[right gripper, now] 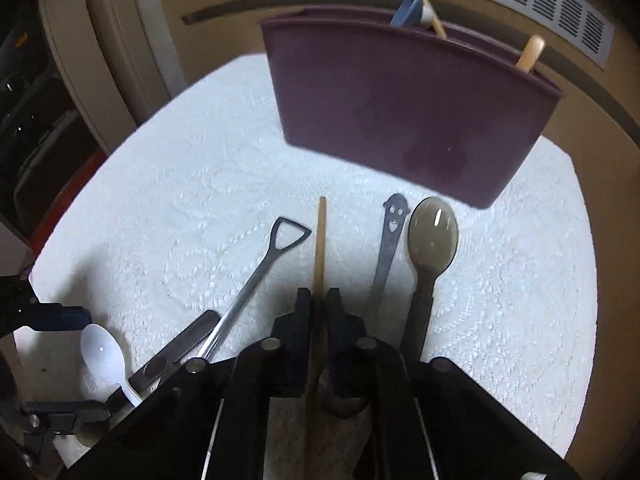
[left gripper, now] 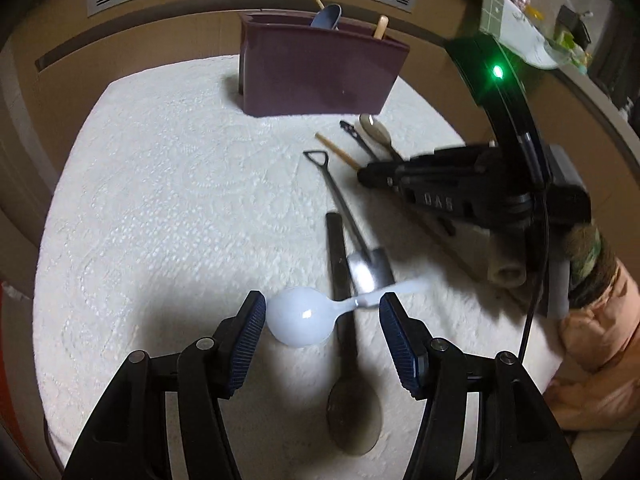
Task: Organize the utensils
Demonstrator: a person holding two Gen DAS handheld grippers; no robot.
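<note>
The white cloth [left gripper: 168,184] covers the desk, and the maroon holder [left gripper: 320,72] stands upright at its far edge, already holding a blue spoon [left gripper: 327,16] and two wooden handles.

Right tongs [right gripper: 319,312] are pressed together on the wooden stick [right gripper: 320,240]. Its long axis runs straight ahead between the fingers, pointing at the holder, so the likely move is a lift and carry forward. Beside it lie the shovel spoon [right gripper: 260,268], a smiley-handled utensil [right gripper: 390,240] and an olive spoon [right gripper: 432,236].

Left tongs [left gripper: 322,312] are spread around the white spoon [left gripper: 300,322]. The spoon lies crosswise between them, bowl near the left finger [left gripper: 250,328], handle passing by the right. It rests across a dark spoon [left gripper: 344,320].
</note>
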